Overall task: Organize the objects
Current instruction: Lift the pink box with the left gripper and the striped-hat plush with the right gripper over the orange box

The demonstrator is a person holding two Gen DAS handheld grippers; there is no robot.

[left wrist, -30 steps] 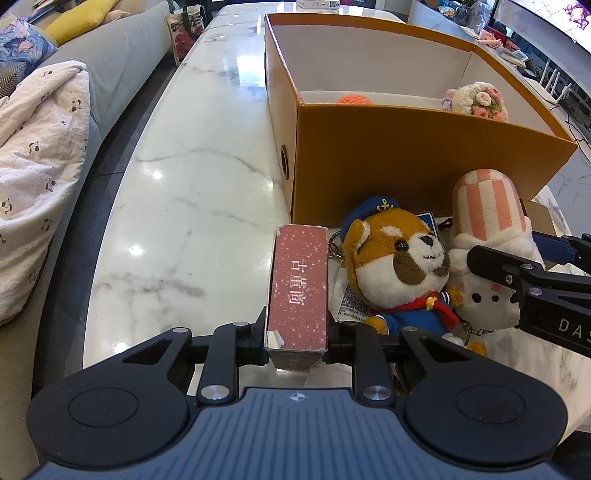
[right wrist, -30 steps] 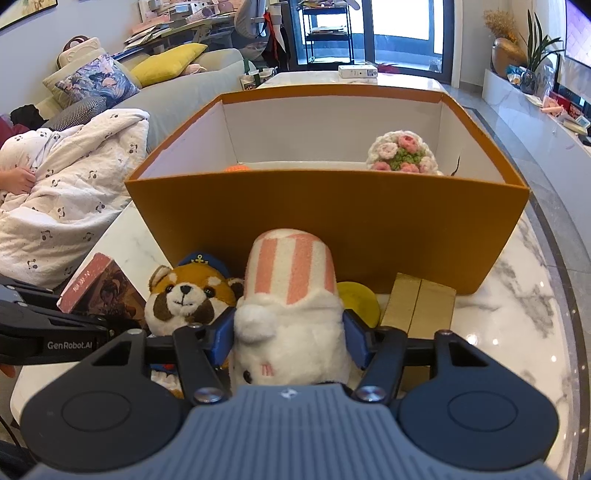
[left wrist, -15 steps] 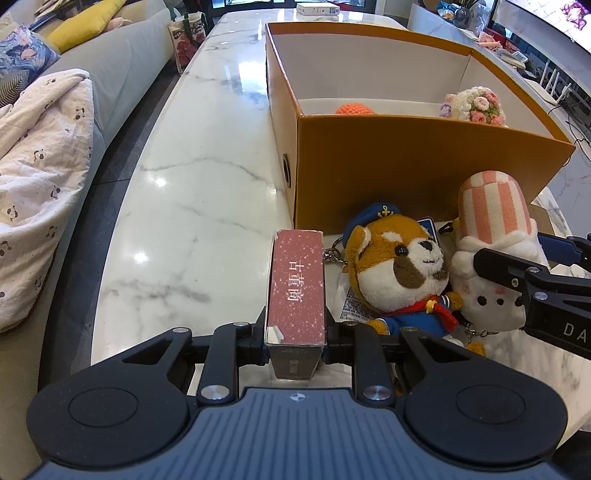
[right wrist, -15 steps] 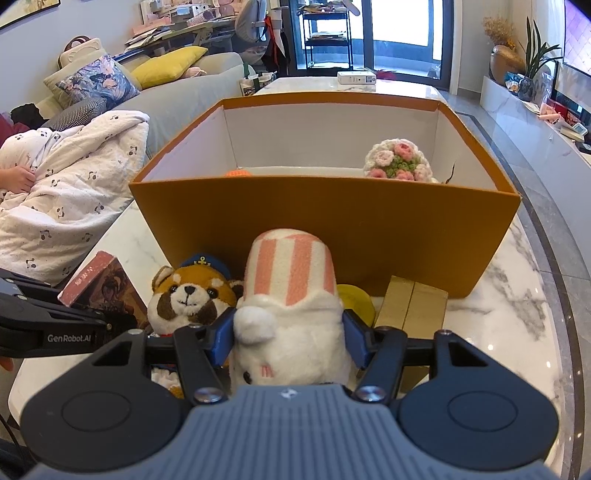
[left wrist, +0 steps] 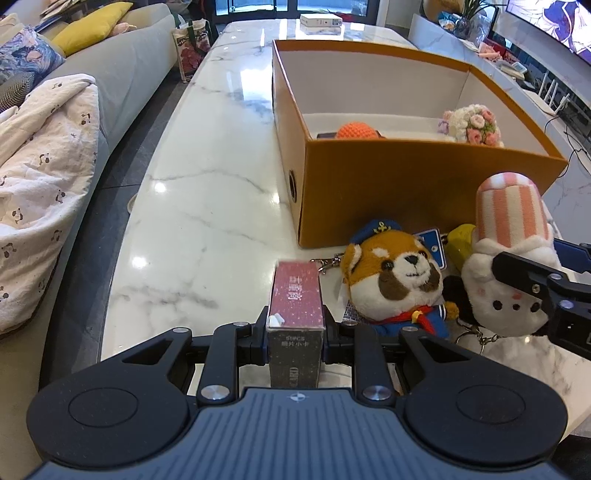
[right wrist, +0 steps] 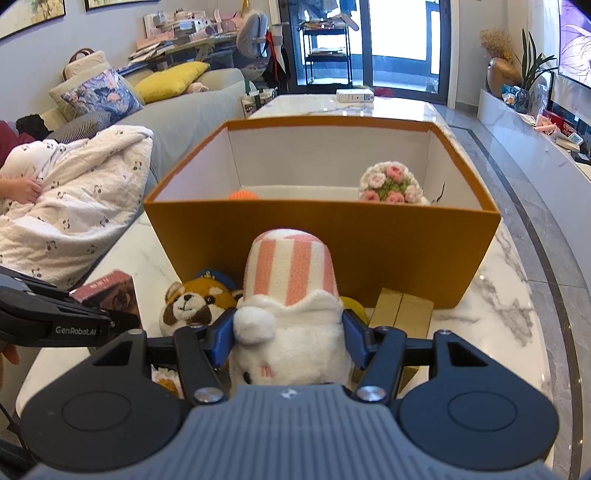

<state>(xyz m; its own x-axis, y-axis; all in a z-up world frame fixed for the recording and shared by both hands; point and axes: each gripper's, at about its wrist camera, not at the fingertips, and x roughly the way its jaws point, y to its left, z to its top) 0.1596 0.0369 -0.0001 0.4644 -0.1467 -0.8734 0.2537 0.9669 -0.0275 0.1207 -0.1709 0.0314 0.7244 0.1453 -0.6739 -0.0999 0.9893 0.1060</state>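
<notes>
My left gripper (left wrist: 295,326) is shut on a dark red card box (left wrist: 295,295) and holds it above the marble table (left wrist: 207,192). My right gripper (right wrist: 290,332) is shut on a white plush with a pink striped hat (right wrist: 291,295), which also shows in the left wrist view (left wrist: 506,258). A red panda plush (left wrist: 395,280) in a sailor cap lies between them. The open orange box (left wrist: 406,184) stands just beyond and holds a crochet bouquet (left wrist: 476,125) and an orange knitted item (left wrist: 356,131).
A gold box (right wrist: 402,310) and a yellow object (left wrist: 460,243) lie by the orange box's front wall. A sofa with a white blanket (left wrist: 44,177) runs along the left. A small white box (left wrist: 319,20) sits at the table's far end.
Both grippers have risen and tilted with their objects, so more of the orange box's inside shows. The red card box and the plush stay gripped.
</notes>
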